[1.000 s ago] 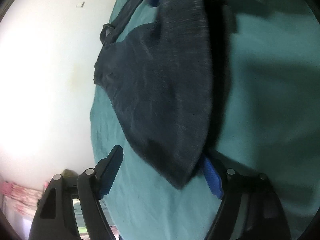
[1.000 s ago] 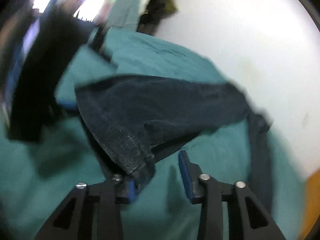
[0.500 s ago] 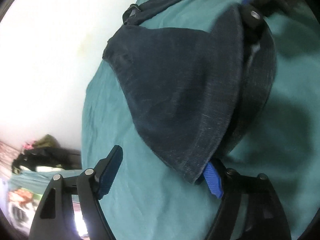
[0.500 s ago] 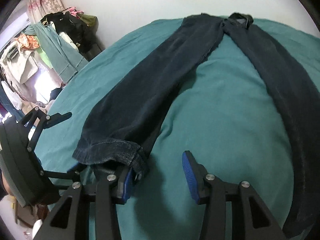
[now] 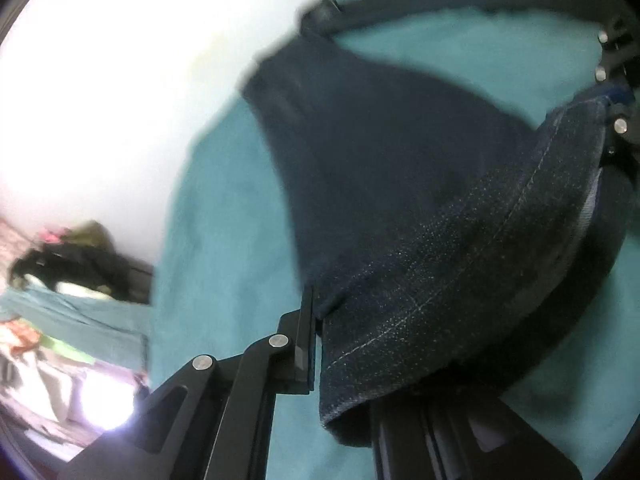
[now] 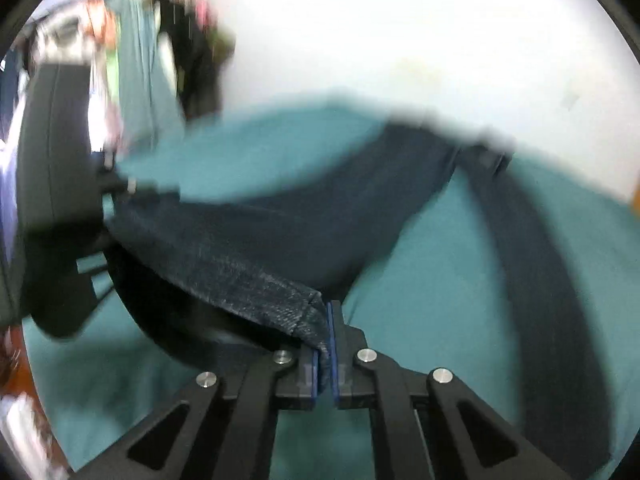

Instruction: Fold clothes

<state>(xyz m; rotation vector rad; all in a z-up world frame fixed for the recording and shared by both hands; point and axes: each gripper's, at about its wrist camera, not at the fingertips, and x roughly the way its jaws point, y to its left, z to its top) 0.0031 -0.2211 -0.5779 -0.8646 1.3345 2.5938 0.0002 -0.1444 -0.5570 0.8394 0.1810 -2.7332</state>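
My left gripper [image 5: 316, 336] has its fingers clamped shut on one corner of the hem of a pair of dark jeans [image 5: 400, 184], the denim pinched between the pads and draping off to the right with its pale stitching showing. My right gripper [image 6: 325, 344] is closed the same way on the opposite corner of that hem, a fold of fabric squeezed between its blue pads [image 6: 330, 332]. Between my two hands the hem edge hangs in a shallow sag, held up off the teal sheet [image 6: 420, 272] that covers the surface below. That trouser leg runs away from me to the waistband near the white wall [image 6: 400, 32]. The other leg [image 6: 532, 264] lies flat on the sheet, stretching from the waistband down the right side of the right wrist view. In that view, the body of my left gripper shows at the left edge. Beyond it, blurred clothes [image 6: 188, 40] hang by the wall.
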